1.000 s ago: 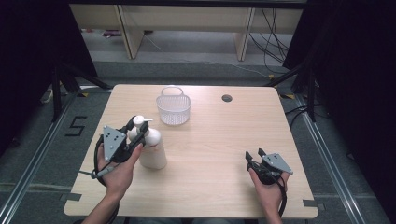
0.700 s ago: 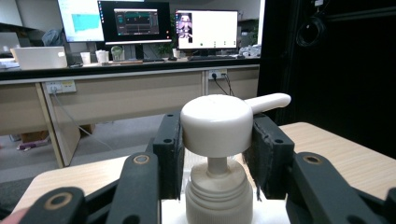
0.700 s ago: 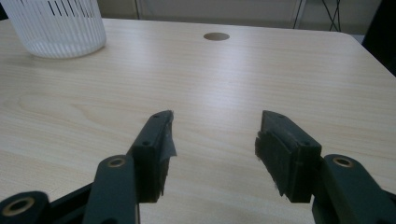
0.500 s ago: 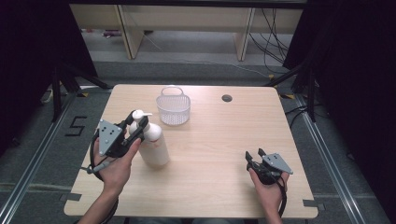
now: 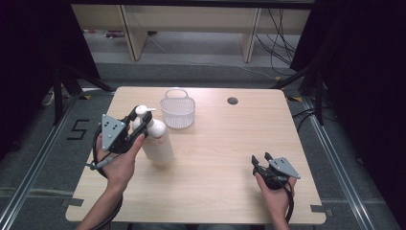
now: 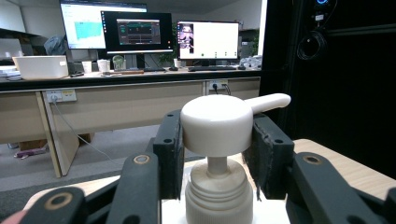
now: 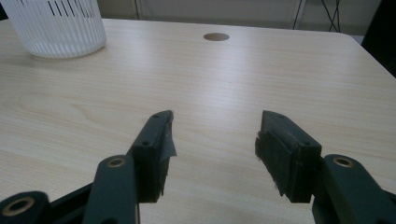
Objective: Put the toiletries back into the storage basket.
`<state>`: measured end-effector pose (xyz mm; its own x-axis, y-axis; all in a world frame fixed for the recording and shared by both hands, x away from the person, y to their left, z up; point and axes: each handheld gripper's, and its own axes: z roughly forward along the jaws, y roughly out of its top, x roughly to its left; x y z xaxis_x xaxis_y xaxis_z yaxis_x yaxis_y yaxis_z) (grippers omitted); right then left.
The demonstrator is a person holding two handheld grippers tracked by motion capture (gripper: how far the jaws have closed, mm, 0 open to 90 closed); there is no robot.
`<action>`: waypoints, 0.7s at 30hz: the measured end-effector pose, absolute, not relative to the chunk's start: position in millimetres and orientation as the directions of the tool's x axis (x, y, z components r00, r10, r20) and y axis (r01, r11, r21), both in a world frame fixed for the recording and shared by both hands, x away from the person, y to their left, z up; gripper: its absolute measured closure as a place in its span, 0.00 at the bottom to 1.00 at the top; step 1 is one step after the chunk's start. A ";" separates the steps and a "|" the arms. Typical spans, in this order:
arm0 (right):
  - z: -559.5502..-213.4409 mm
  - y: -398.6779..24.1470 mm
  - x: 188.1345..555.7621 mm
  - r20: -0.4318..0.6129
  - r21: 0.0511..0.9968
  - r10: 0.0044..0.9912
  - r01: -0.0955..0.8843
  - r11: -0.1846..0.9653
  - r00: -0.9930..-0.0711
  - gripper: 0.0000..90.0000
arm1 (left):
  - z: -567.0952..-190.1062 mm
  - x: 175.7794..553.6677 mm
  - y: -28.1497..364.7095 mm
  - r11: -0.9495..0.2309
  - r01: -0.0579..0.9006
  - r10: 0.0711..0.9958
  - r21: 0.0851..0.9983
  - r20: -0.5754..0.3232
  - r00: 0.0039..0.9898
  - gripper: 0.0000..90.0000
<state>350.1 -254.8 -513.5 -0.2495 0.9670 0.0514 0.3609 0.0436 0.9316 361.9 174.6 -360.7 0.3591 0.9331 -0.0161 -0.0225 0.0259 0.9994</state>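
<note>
White plastic makes up the bottle (image 5: 155, 139), which stands at the left side of the table (image 5: 225, 191), just in front of the basket (image 5: 178, 112). The left gripper (image 5: 136, 125) has its jaws partly closed on the round pump top (image 6: 217, 123). The black pads press it from both sides. The spout sticks out to one side, long and thin like a finger.

The pump top is smooth and rounded, so it could slip out from between the pads. It sits on a thin stem above a ribbed neck, and the heavy body hangs below. If the bottle is lifted by the top, it might swing or tip. A hard squeeze could also push the pump down and squirt what is inside.

The basket is see-through white plastic with thin slits and a hoop handle. The table is pale wood with a small round hole (image 5: 232, 101) near the back.

At the right, the right gripper (image 5: 261, 160) rests low near the front edge. Its jaws stand wide apart and hold nothing.
</note>
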 end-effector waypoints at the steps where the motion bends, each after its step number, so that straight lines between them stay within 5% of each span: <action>1: -513.4 -254.5 349.9 0.049 0.931 0.969 0.362 0.044 -0.242 0.51 | -360.6 363.2 174.3 0.027 -0.025 0.933 0.999 -0.016 0.358 0.65; 21: -513.0 -254.3 349.0 0.049 0.928 0.970 0.371 0.044 -0.237 0.51 | -353.4 387.2 169.8 0.041 -0.031 0.934 0.999 -0.027 0.357 0.65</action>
